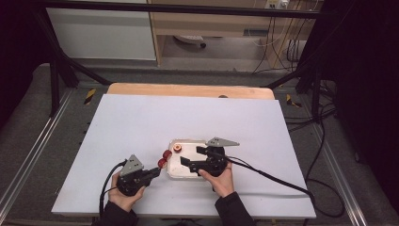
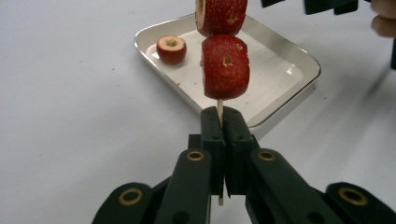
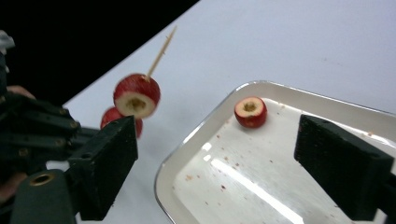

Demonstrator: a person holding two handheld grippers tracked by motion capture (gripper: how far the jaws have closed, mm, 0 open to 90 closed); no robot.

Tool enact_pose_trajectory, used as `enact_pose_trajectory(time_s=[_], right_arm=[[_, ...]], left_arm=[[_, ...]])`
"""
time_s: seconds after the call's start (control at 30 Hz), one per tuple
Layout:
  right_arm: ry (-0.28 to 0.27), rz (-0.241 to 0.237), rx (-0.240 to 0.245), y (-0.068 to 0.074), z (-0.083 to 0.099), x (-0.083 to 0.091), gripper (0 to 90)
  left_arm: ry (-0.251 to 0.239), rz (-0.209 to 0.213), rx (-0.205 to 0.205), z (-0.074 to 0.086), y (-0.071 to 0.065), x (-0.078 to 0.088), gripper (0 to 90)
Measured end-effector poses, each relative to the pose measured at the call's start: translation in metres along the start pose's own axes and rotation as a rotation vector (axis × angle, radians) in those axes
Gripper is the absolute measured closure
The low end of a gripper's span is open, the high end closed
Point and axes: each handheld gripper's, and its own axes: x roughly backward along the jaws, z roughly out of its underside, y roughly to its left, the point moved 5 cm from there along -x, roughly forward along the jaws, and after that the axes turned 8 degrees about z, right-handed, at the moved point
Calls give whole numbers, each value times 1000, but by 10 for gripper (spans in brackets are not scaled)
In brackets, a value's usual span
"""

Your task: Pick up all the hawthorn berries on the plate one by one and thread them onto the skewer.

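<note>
**Now two red fruits sit on the skewer, one waits in the tray**

Here the largest thing is the white rectangular table top (image 1: 141, 141), which lies under all the work. On it, near the person's side, stands the shallow metal tray with rounded corners (image 1: 175, 175); its bottom carries small crumbs and shiny reflections.

The left gripper (image 1: 156, 172) is at the left edge of the tray. Its two black jaws are pressed together on the lower end of the thin wooden skewer (image 2: 220, 110), so the stick is clamped firmly and stands up from the jaws in the left gripper view. The right gripper (image 1: 195, 157) hangs over the tray, held by the right hand (image 1: 222, 181). Its jaws stand wide apart, and there is nothing between them except the tray surface below.

Two cored red fruits are threaded on the skewer: the lower red fruit (image 2: 226, 67) sits just above the closed jaws, and the upper red fruit (image 2: 221, 16) is directly over it, almost touching. The pointed end of the stick comes out beyond them in the right gripper view. One more loose cored red fruit (image 3: 251, 112) lies alone inside the tray, near its far corner, with the hollow side up.
</note>
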Motion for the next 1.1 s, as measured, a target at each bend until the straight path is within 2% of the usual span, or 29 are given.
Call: enact_pose_trajectory(time_s=[0.07,0.3,0.4,0.5,0.63,0.8,1.1], right_arm=[[37,11,30,-4,-1,1,103],[130,45,72,-17,-8,3,88],[174,73,90,-26,-11,2,79],[220,101,126,-30,-14,-1,68],[283,119,175,-29,-19,-6,64],[329,125,222,-24,-28,-15,63],[384,135,258,-18,-44,-38,64]], left_arm=[[8,-10,-3,1,3,3,884],[37,-21,-22,5,11,10,883],[45,-21,-20,7,13,12,883],[47,-18,-19,8,15,14,883],[47,-11,-14,8,19,17,883],[42,-5,-5,9,24,21,883],[29,-29,14,9,38,33,883]])
